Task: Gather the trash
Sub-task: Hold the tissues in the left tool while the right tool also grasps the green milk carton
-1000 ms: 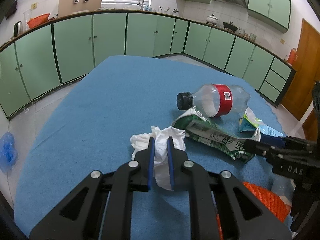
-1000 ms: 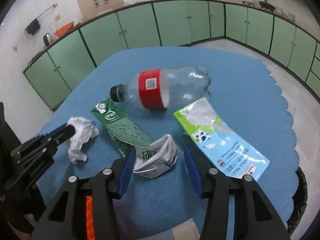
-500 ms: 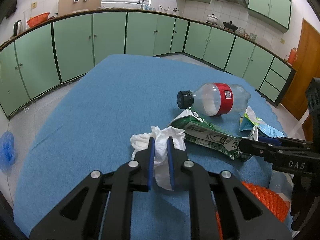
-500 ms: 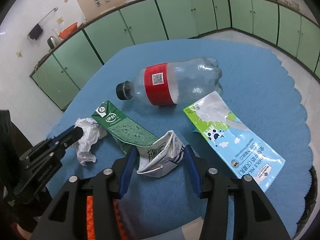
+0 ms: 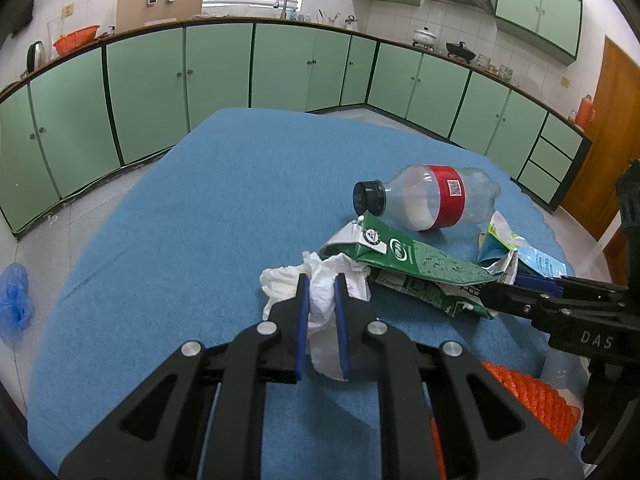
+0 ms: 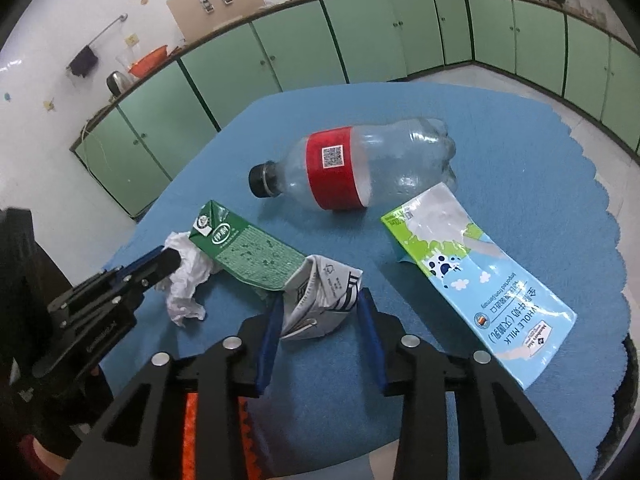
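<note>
A crumpled white tissue (image 5: 325, 307) is pinched in my left gripper (image 5: 320, 280), which is shut on it just above the blue tablecloth (image 5: 200, 200). The right wrist view shows that tissue (image 6: 184, 280) and the left gripper (image 6: 168, 258) at the left. My right gripper (image 6: 320, 300) is closing on the crushed white end of a flattened green carton (image 6: 244, 252), and both pads touch it. From the left wrist view, the green carton (image 5: 420, 260) overlaps the tissue and the right gripper (image 5: 504, 286) comes in from the right.
An empty plastic bottle (image 6: 360, 172) with a red label lies behind the carton. A flat blue-and-white milk pouch (image 6: 472, 288) lies to the right near the cloth's scalloped edge. Orange mesh (image 5: 528, 400) shows below the table's near edge. Green cabinets ring the room.
The right gripper's jaws have narrowed onto the carton's crushed end. The carton has shifted and tilted, and its green face now leans over the tissue. The left gripper has stayed put.
</note>
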Motion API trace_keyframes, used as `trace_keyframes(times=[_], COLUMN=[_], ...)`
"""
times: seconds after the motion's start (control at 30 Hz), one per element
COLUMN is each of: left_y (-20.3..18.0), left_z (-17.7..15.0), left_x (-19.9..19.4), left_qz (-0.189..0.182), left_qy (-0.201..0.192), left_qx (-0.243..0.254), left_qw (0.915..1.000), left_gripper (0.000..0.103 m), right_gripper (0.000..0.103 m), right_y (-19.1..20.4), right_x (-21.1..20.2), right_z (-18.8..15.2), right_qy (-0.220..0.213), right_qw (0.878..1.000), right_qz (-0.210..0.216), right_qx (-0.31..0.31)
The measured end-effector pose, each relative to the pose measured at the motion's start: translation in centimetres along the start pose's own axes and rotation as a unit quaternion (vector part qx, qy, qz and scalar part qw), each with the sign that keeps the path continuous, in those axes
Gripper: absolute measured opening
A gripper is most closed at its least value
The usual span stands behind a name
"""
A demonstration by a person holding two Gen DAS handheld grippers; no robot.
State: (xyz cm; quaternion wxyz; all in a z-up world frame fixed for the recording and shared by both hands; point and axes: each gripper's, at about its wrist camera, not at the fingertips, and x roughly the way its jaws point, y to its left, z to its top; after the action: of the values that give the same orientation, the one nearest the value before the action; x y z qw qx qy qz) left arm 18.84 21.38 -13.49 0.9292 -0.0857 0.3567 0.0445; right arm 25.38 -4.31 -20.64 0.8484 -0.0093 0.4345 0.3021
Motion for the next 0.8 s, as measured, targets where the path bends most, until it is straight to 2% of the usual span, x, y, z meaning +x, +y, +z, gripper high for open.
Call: trace_keyframes(times=[0.3,0.4,0.63,0.8], left_y=[-0.1,-0.4,-1.6,-1.7], left_z=[0.2,0.2,0.0,0.3], left_x=[-0.6,-1.2,-1.7,-2.2], left_qz=[-0.001,-0.004,-0.011,-0.006], left_qy=[-0.009,-0.014,-0.017,-0.019], left_qx=[0.0,0.001,0.01,0.014], left_qw=[1.0,0.9999,0.9997,0.9997], left_gripper=[0.011,0.011,0.011,0.011], right_gripper=[0.034,0.014,0.013,0.012], right_y=[0.0,-1.0,-1.9,-2.7], right_x=[-3.7,-5.0,-5.5,-6.5], right_z=[-1.0,-1.0,-1.2,-1.3], right_qy=[-0.051,-0.067,-0.067,-0.083], right_qw=[0.998,0.997,0.997,0.996], right_qz=[-0.021,-0.024,-0.026,-0.038], right_qx=[-0.008,0.009,0.01,0.02])
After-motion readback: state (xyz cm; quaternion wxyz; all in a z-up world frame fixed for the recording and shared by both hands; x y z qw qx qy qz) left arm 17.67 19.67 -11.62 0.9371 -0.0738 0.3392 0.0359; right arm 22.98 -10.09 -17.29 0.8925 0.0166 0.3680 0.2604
